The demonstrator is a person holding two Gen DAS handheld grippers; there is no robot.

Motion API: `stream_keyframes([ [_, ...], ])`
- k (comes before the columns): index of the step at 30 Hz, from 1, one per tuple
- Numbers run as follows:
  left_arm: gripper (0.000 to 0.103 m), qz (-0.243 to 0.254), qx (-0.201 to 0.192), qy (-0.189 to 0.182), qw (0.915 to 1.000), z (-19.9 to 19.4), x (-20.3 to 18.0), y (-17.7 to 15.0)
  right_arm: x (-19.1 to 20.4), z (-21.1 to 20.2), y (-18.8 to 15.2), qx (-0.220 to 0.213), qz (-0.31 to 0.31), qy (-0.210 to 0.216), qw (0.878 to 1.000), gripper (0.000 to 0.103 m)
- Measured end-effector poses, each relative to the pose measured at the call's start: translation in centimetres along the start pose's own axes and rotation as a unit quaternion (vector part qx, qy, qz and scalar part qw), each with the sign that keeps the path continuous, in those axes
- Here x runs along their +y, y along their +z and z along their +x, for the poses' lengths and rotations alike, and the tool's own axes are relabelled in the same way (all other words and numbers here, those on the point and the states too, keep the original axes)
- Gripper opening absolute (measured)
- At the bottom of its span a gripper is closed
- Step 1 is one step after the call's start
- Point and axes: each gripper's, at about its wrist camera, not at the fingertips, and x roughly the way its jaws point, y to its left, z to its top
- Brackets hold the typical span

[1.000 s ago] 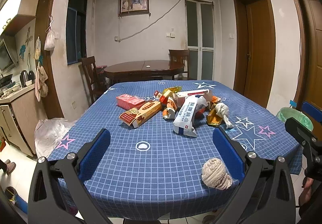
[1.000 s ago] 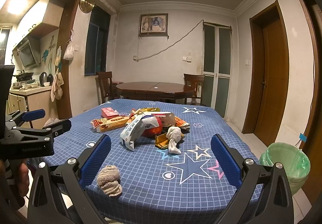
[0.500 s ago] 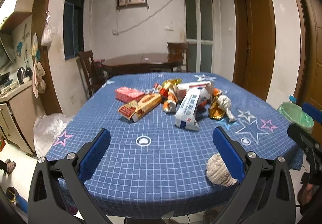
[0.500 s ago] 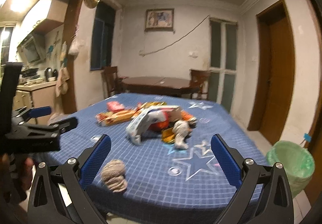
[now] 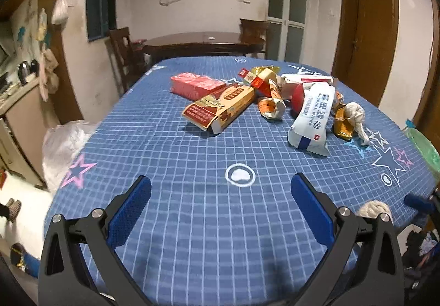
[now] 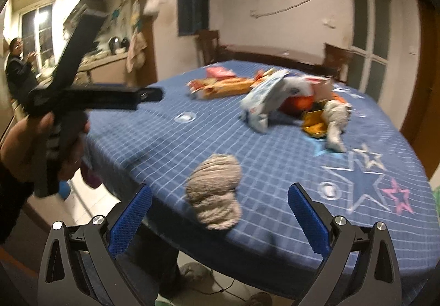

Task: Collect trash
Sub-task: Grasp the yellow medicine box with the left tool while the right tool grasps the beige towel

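Observation:
A pile of trash lies on the blue checked tablecloth (image 5: 192, 157): a tan and red carton (image 5: 220, 106), a pink pack (image 5: 196, 83), a white and blue wrapper (image 5: 313, 119), a gold wrapper (image 5: 342, 124) and a crumpled white wad (image 5: 356, 116). A beige balled wad (image 6: 216, 193) lies near the table's front edge, just ahead of my right gripper (image 6: 218, 212), which is open and empty. My left gripper (image 5: 220, 207) is open and empty over the near part of the table. The pile also shows in the right wrist view (image 6: 275, 97).
A green-lined bin (image 5: 423, 146) stands on the floor to the right of the table. A dark wooden table (image 5: 203, 43) and chairs stand behind. A counter (image 5: 16, 102) and a white bag (image 5: 63, 141) are at the left. A person (image 6: 16, 64) stands far left.
Both grippers have moved forward and tilted down toward the table. The right gripper has closed in on the beige wad, which now sits between its fingers' lines. The left gripper swung up in the right view.

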Motion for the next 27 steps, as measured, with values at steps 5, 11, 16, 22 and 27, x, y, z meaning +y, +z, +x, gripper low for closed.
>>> stream_keyframes([
  [5, 0.098, 0.042, 0.031, -0.039, 0.9979, 3.8, 1.3, 3.0, 0.5, 2.3, 0.2, 0.023, 0.000, 0.020, 1.000, 0.087],
  [11, 0.098, 0.085, 0.051, -0.053, 0.9936, 9.1, 1.3, 7.9, -0.4, 4.2, 0.9, 0.046, 0.013, 0.024, 0.999, 0.081],
  [16, 0.098, 0.151, 0.073, -0.027, 0.9855, 13.8, -0.4, 10.2, -0.8, 5.3, 1.4, 0.054, 0.012, 0.028, 0.998, 0.081],
  [22, 0.097, 0.179, 0.120, -0.014, 0.9764, 18.0, -0.8, 10.7, -1.3, 5.4, 1.8, 0.058, 0.017, 0.039, 0.997, 0.078],
  [27, 0.081, 0.185, 0.137, -0.026, 0.9727, 19.1, -1.7, 10.4, -1.9, 5.6, 2.1, 0.056, 0.022, 0.043, 0.997, 0.070],
])
